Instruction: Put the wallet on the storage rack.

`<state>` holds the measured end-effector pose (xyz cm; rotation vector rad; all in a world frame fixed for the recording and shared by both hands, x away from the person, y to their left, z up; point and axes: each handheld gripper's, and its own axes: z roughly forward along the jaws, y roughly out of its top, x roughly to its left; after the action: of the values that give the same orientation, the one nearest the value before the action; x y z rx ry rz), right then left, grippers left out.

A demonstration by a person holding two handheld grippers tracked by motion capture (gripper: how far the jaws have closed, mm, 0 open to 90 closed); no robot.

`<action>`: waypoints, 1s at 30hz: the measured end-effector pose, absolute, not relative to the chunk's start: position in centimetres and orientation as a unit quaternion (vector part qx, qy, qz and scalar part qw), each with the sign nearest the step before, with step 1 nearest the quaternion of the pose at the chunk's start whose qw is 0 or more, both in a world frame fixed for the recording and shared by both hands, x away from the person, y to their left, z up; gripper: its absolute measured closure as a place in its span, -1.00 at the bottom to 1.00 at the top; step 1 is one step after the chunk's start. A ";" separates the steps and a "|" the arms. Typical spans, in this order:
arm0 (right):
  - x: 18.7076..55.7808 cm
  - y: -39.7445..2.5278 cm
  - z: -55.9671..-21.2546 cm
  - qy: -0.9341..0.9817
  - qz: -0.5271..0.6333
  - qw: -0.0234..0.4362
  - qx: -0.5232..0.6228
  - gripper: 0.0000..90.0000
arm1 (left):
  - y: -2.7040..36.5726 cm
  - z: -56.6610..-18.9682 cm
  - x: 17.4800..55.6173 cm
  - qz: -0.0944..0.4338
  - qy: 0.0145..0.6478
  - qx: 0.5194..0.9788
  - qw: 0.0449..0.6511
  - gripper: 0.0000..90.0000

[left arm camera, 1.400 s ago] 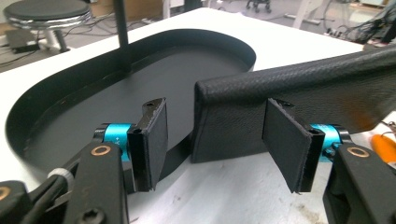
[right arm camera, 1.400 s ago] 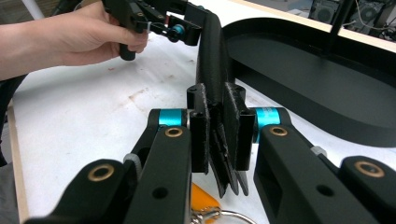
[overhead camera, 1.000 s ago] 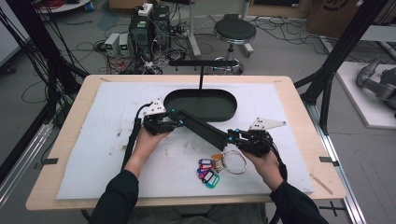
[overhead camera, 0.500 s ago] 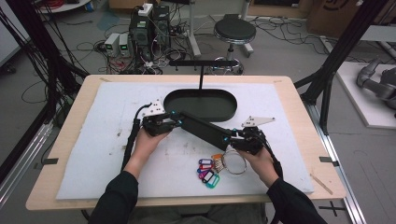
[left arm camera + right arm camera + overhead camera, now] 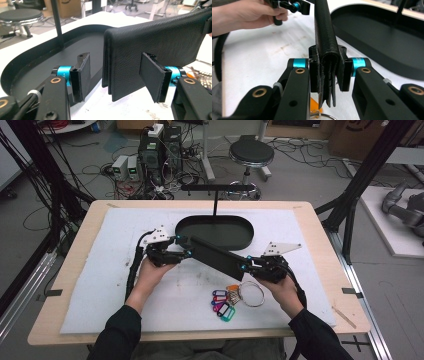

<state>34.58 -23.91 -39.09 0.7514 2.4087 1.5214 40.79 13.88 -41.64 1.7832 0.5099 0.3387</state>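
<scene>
White padding covers the tabletop (image 5: 100,285), with a black oval tray (image 5: 215,231) at the back. Over it, a black leather wallet (image 5: 217,257) hangs on edge, clamped at one end by the right gripper (image 5: 327,72). The left gripper (image 5: 115,75) straddles its other end, fingers (image 5: 83,72) apart. Coloured key tags (image 5: 222,302) lie nearby.
</scene>
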 end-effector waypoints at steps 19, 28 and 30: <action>34.1 -24.0 -37.6 0.829 0.541 0.039 0.136 0.69 | 14.7 -40.4 37.6 0.051 0.071 0.789 0.608 0.25; 34.3 -24.5 -37.5 0.816 0.557 0.045 0.152 0.57 | 15.0 -40.1 36.1 0.052 0.066 0.769 0.634 0.64; 34.4 -24.6 -37.4 0.811 0.561 0.049 0.160 0.49 | 15.0 -40.0 35.7 0.049 0.072 0.763 0.641 0.65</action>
<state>34.42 -24.64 -37.43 0.4873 2.4698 1.7101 35.65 14.99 -40.04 1.7392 0.1649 0.1121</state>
